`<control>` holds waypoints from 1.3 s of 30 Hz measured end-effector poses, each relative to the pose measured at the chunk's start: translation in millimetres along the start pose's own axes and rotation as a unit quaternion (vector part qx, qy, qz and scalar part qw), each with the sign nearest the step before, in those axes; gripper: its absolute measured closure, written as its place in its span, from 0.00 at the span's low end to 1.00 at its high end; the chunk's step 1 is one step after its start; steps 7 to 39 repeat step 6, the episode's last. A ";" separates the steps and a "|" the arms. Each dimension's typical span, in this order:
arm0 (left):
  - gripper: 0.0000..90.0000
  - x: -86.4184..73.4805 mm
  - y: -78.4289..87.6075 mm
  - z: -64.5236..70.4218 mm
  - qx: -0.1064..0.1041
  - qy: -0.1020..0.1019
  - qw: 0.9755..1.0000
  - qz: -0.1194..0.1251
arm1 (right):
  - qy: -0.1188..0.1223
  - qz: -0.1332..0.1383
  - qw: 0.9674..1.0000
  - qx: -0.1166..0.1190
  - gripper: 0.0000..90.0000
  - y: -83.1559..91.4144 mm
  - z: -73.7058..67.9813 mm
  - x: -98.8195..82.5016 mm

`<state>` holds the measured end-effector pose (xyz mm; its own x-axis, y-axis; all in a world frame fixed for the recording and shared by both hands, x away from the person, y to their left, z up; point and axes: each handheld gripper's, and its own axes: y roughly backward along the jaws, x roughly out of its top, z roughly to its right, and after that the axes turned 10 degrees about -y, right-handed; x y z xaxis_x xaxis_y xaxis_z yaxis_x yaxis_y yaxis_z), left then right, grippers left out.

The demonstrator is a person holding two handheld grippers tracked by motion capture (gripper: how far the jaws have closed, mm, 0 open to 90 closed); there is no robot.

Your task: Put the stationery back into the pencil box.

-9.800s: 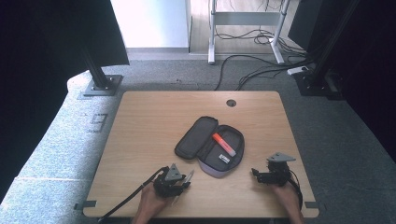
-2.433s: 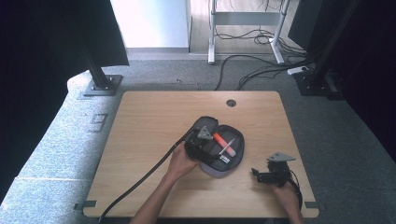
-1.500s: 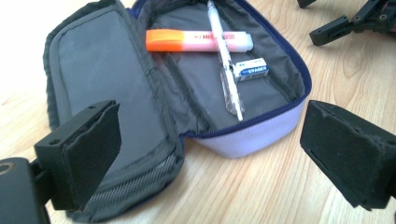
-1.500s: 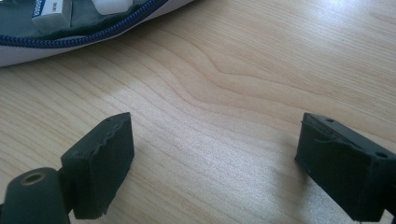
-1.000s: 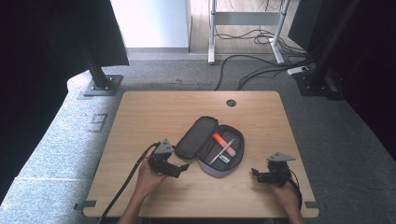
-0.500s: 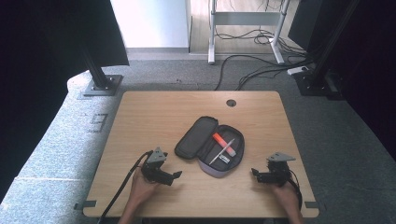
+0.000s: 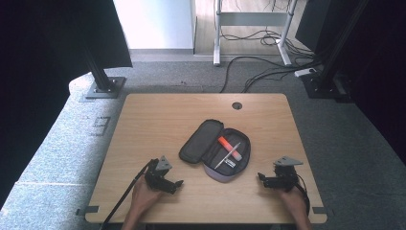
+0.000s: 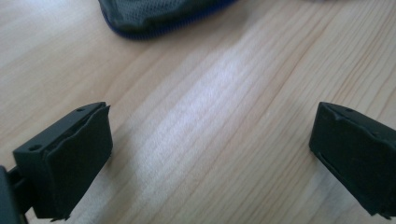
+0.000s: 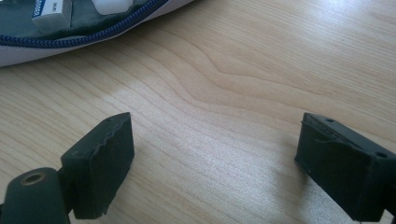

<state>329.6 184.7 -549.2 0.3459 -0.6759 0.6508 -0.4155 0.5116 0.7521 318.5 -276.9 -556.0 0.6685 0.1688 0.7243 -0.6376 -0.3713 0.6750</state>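
Observation:
An open dark pencil case (image 7: 215, 149) lies in the middle of the wooden table (image 7: 158, 120), lid flap folded out to the left. Inside it lie an orange-red marker (image 7: 223, 142), a white pen (image 7: 228, 155) and a small eraser (image 7: 229, 164). My left gripper (image 7: 178, 183) rests near the front edge, left of the case, jaws wide apart over bare wood (image 8: 210, 140). My right gripper (image 7: 261, 178) rests at the front right, open too, with nothing between its fingers. The case's blue zip edge (image 9: 88, 37) and the eraser (image 9: 51, 11) show at the top of the right gripper view.
A round cable hole (image 7: 236, 105) sits at the table's far edge. Grey carpet surrounds the table, with a metal stand base (image 7: 103, 88) at the back left and cables (image 7: 258, 72) on the floor behind. Each gripper trails a cable off the front edge.
My left gripper has drawn back from the pencil case toward the front left edge and now rests open on the table. The right gripper has stayed put.

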 end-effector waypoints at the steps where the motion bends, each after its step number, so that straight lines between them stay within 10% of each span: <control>1: 0.00 0.0 0.0 0.0 0.000 0.000 1.000 0.000 | 0.000 0.000 1.000 0.000 0.12 0.0 0.0 0.0; 39: 0.00 -0.1 0.1 0.1 0.001 0.001 1.000 -0.001 | 0.000 0.000 1.000 0.000 0.12 0.0 0.0 -0.2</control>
